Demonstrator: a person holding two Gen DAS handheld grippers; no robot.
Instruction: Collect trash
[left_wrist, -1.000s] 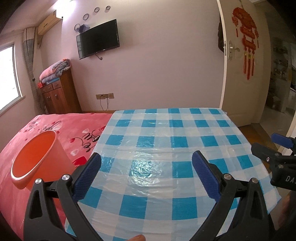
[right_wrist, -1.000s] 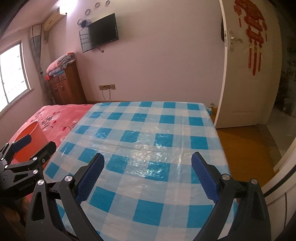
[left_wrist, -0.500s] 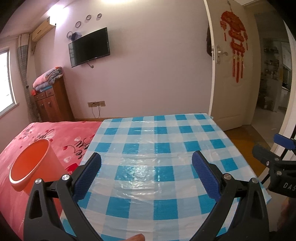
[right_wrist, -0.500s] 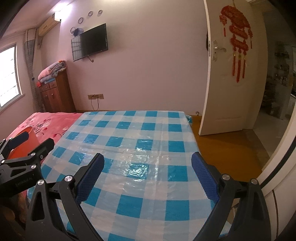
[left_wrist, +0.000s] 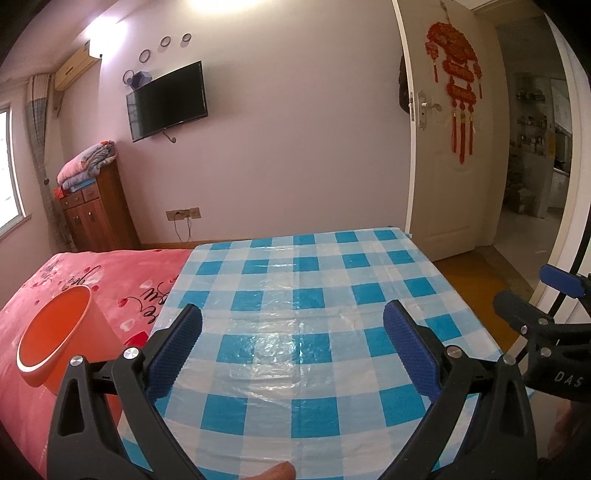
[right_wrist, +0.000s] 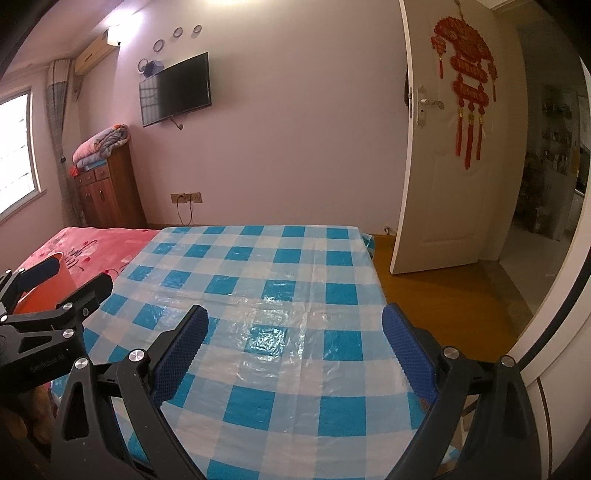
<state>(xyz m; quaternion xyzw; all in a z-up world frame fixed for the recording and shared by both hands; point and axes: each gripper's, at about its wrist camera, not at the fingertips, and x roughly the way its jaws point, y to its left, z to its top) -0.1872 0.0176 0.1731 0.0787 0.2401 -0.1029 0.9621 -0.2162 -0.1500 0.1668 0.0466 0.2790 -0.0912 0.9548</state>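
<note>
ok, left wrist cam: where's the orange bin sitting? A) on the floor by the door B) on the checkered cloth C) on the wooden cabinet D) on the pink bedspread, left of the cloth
D: the orange bin sits tilted on the pink bedspread, left of the checkered cloth, beside the open left gripper.

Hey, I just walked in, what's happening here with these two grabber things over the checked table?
A person holds two grippers over the blue-checked tablecloth, both wide open and empty. The left gripper and right gripper hover above the cloth, touching nothing. No trash shows on the cloth in either view. An orange bin sits on the pink bedspread to the left of the table.
</note>
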